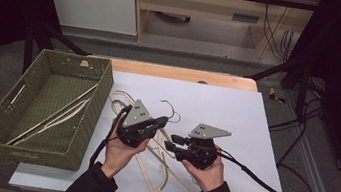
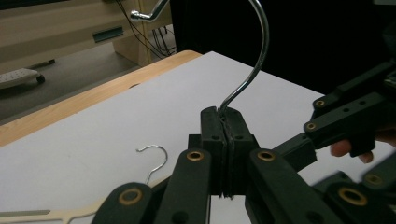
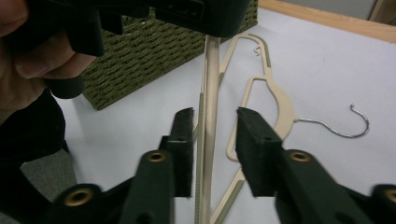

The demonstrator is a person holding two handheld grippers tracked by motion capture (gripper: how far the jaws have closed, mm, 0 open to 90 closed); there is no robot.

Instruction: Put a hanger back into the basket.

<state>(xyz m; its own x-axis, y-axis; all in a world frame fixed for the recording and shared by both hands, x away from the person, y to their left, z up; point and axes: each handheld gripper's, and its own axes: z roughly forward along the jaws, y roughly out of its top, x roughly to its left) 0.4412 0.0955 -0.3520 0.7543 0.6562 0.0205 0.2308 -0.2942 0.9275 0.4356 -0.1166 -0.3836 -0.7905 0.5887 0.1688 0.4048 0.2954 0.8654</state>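
My left gripper is shut on the metal hook of a beige hanger. The hook curves up out of the closed pads, and the hanger's body trails toward the board's front. In the right gripper view the hanger's straight bar runs down from the left gripper and passes between the jaws of my right gripper. Those jaws stand apart, and neither pad presses on the bar. The two grippers sit close together over the middle of the white board.
More beige hangers lie on the board beside the basket, one with its hook flat on the surface. A green woven basket at the left holds several hangers. Cables trail off the right edge.
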